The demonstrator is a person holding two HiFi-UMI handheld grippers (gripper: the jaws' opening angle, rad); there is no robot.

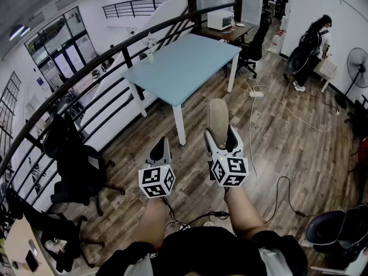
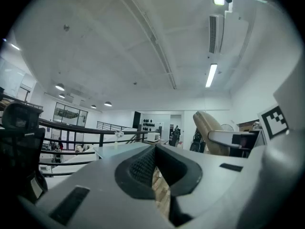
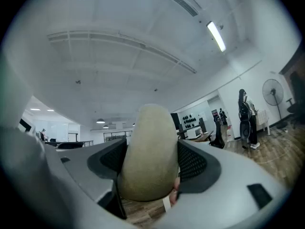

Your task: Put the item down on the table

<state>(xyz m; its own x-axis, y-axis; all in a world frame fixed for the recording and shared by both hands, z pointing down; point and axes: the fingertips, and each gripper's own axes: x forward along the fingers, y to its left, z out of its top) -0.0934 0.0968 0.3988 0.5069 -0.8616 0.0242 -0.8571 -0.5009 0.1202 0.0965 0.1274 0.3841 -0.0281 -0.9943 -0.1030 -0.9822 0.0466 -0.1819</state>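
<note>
The beige item (image 3: pixel 148 149) stands upright in the right gripper (image 1: pixel 222 138), whose wide-spread jaws press on both its sides, held over the floor (image 1: pixel 287 148) well short of the table (image 1: pixel 184 68). Most of it pokes above the jaws, so a jolt on the way could tip it out. The left gripper (image 2: pixel 155 165), closed on nothing, offers no support.
</note>
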